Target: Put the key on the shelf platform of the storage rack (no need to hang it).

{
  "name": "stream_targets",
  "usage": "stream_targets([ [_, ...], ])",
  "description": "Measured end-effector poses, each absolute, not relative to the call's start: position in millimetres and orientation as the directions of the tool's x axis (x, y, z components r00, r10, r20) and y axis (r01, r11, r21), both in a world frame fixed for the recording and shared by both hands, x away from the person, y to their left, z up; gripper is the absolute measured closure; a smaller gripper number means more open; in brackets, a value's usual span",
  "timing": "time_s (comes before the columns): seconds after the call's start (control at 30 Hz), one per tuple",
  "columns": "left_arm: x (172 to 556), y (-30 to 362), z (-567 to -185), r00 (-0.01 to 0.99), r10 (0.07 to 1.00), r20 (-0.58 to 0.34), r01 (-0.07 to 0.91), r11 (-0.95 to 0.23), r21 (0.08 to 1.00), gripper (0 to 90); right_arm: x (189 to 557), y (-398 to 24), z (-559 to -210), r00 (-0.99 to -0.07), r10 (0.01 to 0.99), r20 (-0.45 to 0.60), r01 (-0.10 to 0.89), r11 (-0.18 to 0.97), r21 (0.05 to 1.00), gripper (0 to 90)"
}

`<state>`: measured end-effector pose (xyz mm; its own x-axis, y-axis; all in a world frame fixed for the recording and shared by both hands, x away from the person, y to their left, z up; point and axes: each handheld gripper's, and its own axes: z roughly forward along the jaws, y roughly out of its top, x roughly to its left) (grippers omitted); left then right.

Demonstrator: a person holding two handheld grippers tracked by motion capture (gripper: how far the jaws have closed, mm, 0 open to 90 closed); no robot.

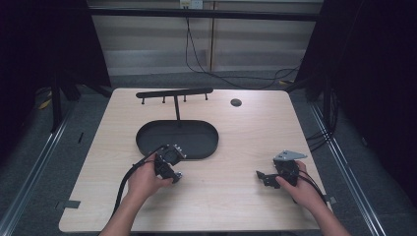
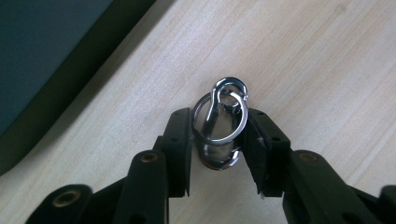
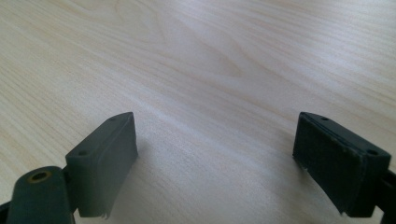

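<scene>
In the left gripper view, the left gripper has its two black fingers brought in narrow around a small metal keyring clip, in the middle of the frame. This is a shiny carabiner-like hook with a round split ring through it. The ring sits between the two pads and appears to touch both of them, and the lower end of the hook rests on the desk. In the high view, this gripper is at the lower left of centre, held by the left hand, just in front of the near rim of the tray.

In the right gripper view, the right gripper holds its fingers wide apart, with nothing between them but bare wood. In the high view it is at the lower right, in the right hand, low over the desk and well apart from the left gripper.

The desk is of pale wood with a fine grain. A black oval tray lies at its centre, and behind it stands a black rack with a long bar and short pegs. A small dark round hole is near the far edge. Behind the desk, cables hang on a light wall, and dark curtains stand at both sides.
</scene>
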<state>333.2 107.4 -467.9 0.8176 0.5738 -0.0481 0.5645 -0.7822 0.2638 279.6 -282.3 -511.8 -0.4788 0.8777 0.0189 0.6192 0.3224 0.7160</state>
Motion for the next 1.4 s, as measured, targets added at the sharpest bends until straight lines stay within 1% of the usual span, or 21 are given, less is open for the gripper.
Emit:
stream_targets([
  [0.1, 333, 106, -466, 0.811, 0.583, -0.045, 0.575, -0.781, 0.242, 65.2, 280, -282, -512, -0.479, 0.878, 0.019, 0.619, 0.322, 0.716, 13.0],
  [0.13, 334, 105, -466, 0.807, 0.589, -0.052, 0.583, -0.778, 0.233, 67.1, 279, -282, -512, -0.478, 0.878, 0.020, 0.620, 0.321, 0.716, 13.0],
  [0.3, 335, 105, -464, 0.792, 0.607, -0.068, 0.606, -0.767, 0.213, 67.4, 280, -282, -512, -0.479, 0.877, 0.018, 0.619, 0.323, 0.716, 13.0],
  [0.6, 337, 108, -456, 0.780, 0.621, -0.079, 0.622, -0.754, 0.212, 67.6, 280, -282, -512, -0.479, 0.878, 0.019, 0.619, 0.323, 0.716, 13.0],
  [0.93, 341, 111, -443, 0.759, 0.638, -0.129, 0.650, -0.734, 0.195, 67.6, 280, -282, -512, -0.479, 0.877, 0.018, 0.619, 0.323, 0.716, 13.0],
  [1.17, 347, 114, -430, 0.750, 0.647, -0.138, 0.660, -0.723, 0.203, 67.6, 280, -282, -512, -0.479, 0.877, 0.018, 0.619, 0.323, 0.716, 13.0],
  [1.4, 352, 113, -416, 0.747, 0.653, -0.124, 0.663, -0.718, 0.212, 67.6, 280, -282, -512, -0.479, 0.878, 0.018, 0.619, 0.323, 0.716, 13.0],
])
